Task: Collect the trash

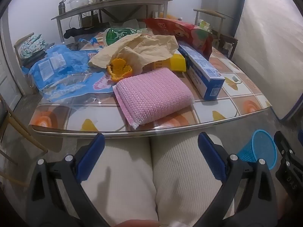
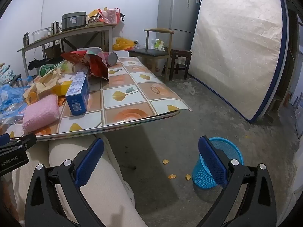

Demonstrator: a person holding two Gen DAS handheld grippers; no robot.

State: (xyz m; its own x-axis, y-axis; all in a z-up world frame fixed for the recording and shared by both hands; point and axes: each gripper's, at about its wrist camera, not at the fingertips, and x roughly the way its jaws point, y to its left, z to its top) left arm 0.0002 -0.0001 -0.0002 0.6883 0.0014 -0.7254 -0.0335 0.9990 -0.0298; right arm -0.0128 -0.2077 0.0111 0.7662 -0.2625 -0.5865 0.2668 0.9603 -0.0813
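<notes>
Trash covers the tiled table (image 1: 189,121) (image 2: 132,117): a pink sponge (image 1: 153,92) (image 2: 40,111) near the front edge, orange peel (image 1: 119,70), a crumpled beige paper bag (image 1: 140,51), a blue plastic wrapper (image 1: 62,70), a blue box (image 1: 202,71) (image 2: 79,92), a yellow box (image 1: 178,62), a red snack bag (image 1: 181,32) (image 2: 94,62) and a green cup (image 1: 117,35). A blue mesh bin (image 2: 217,162) (image 1: 259,149) stands on the floor to the right. My left gripper (image 1: 151,155) hangs open over the person's lap, short of the table. My right gripper (image 2: 151,158) is open above the floor, beside the bin.
Orange scraps (image 2: 172,176) lie on the floor by the bin. A chair (image 2: 155,51), a fridge (image 2: 178,15) and a leaning mattress (image 2: 238,49) stand at the right. A cluttered side table (image 1: 113,5) lines the back wall. The person's legs in white trousers (image 1: 151,179) fill the foreground.
</notes>
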